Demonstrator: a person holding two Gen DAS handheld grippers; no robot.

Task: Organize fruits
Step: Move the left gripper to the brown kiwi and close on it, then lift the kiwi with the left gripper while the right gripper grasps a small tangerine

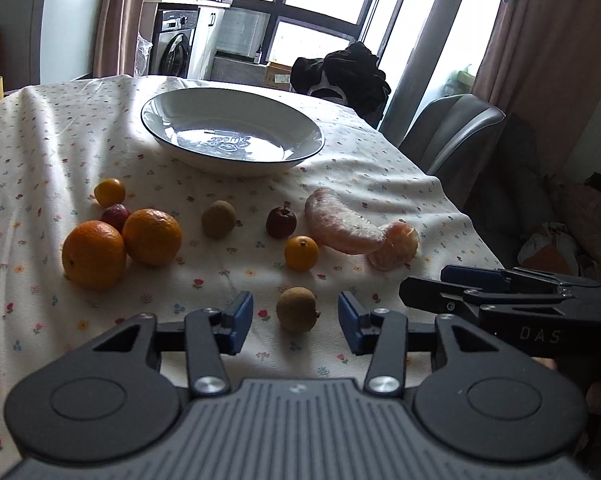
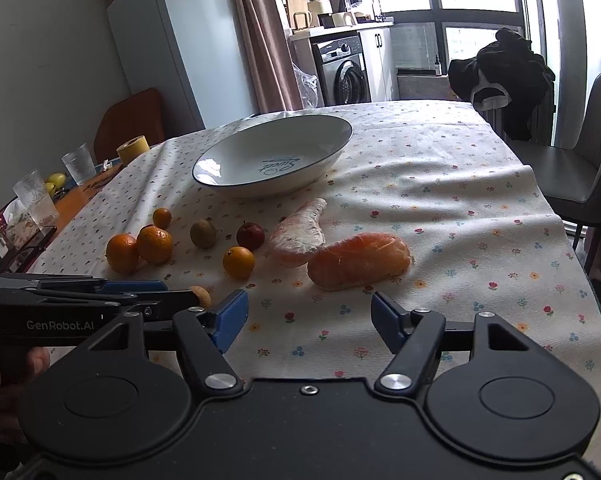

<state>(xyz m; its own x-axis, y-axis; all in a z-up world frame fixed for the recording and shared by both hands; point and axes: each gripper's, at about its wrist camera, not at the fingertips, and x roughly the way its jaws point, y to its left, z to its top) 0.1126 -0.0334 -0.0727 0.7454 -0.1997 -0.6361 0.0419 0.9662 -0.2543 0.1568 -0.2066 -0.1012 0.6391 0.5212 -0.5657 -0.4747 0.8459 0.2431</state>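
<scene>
1. The left gripper (image 1: pixel 295 322) has its blue fingers (image 1: pixel 238 316) spread wide and holding nothing; a small brown longan (image 1: pixel 297 309) sits on the cloth right between them, just ahead of the tips and touching neither one.
2. The right gripper (image 2: pixel 309 322) is also wide and holding nothing; only bare flowered tablecloth (image 2: pixel 440 216) lies between its fingers (image 2: pixel 230 318); the peeled orange segment (image 2: pixel 358 260) lies just beyond the tips, its long axis running crosswise to them.
3. Taking the white bowl (image 1: pixel 232 128) as the landmark, every fruit lies on the near side of it, on the desk, and none is in it; the longan is the nearest to the person of all.
4. Also on the near side of the bowl: a pale pomelo wedge (image 1: pixel 340 224) touching the orange segment, a dark red fruit (image 1: pixel 281 222), a small kumquat (image 1: pixel 301 253), a second longan (image 1: pixel 219 219), and off to the left two large oranges (image 1: pixel 120 246) touching each other.
5. I would judge the left hand far the nearer to the longan; the move turns on the fruit sitting centred between the fingers, so a short push forward and a squeeze should take it; being round, it may roll if one finger touches first.
</scene>
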